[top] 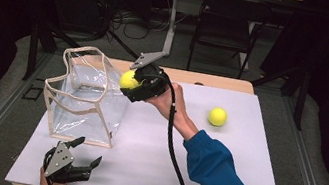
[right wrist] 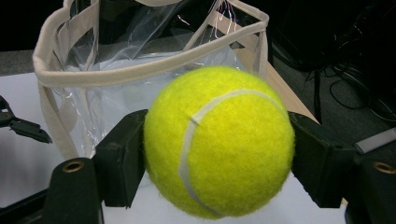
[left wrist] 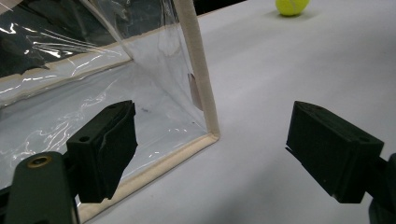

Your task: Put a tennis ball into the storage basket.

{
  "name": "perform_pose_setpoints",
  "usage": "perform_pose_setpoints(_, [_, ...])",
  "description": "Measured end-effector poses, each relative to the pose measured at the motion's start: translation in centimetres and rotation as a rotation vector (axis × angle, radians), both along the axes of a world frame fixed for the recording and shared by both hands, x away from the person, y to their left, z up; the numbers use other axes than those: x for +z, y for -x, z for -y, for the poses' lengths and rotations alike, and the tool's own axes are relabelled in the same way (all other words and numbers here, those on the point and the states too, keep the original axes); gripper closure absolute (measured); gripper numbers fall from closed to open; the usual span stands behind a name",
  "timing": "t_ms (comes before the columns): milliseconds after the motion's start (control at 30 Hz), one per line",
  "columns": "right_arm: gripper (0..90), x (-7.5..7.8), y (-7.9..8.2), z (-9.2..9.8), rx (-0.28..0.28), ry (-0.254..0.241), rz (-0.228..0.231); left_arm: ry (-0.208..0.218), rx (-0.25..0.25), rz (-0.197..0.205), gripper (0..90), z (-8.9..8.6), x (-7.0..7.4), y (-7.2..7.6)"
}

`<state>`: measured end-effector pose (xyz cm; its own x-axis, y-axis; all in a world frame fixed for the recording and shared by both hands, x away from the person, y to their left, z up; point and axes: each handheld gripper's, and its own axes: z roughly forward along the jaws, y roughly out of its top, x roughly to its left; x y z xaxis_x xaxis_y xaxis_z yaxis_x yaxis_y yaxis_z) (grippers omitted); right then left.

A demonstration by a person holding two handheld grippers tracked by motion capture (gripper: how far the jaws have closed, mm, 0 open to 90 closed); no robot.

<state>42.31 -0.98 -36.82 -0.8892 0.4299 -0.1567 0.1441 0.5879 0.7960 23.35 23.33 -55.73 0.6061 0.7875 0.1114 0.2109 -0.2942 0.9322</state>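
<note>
Your right claw (top: 134,83) is clamped on a yellow tennis ball (right wrist: 219,142), one pad pressed to each side of it, and the seam curves down the ball's near face in the right gripper view. You're holding that ball in the air just beside the upper rim of the clear bag (top: 85,97), at its right-hand side in the high view. The bag's mouth gapes right behind the ball, cream trim (right wrist: 140,70) running around the opening. Your right hand (top: 168,101) grips the tool from behind, blue sleeve (top: 221,183) reaching in from the lower right, cable trailing down across the white worktop (top: 243,156).

Now your left claw (top: 85,158): jaws spread wide, nothing between them, low at the near edge of the worktop. It sits just in front of the bag's bottom corner (left wrist: 212,135), close but not touching.

Further out, a second tennis ball (top: 217,116) rests on the worktop, well apart to the right of the bag. Beyond the worktop, a dark chair (top: 226,27) stands on the floor.
</note>
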Motion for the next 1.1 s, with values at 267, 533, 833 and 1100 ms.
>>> perform_pose_setpoints(267, [26.1,0.4,0.0,-0.3,0.004,0.005,0.001,0.003,0.000,0.000,16.2,0.0,0.0,0.0])
perform_pose_setpoints(533, [26.1,1.4,0.0,-1.2,0.008,0.006,0.009,0.003,0.000,0.001,16.2,0.0,0.0,0.0])
perform_pose_setpoints(833, [26.1,2.0,0.1,-1.7,0.014,0.002,0.018,0.001,0.001,0.000,16.2,0.0,0.0,0.0])
perform_pose_setpoints(1100, [26.1,2.5,0.2,-2.1,0.029,-0.006,0.022,0.007,-0.002,0.001,16.2,-0.1,0.0,0.0])
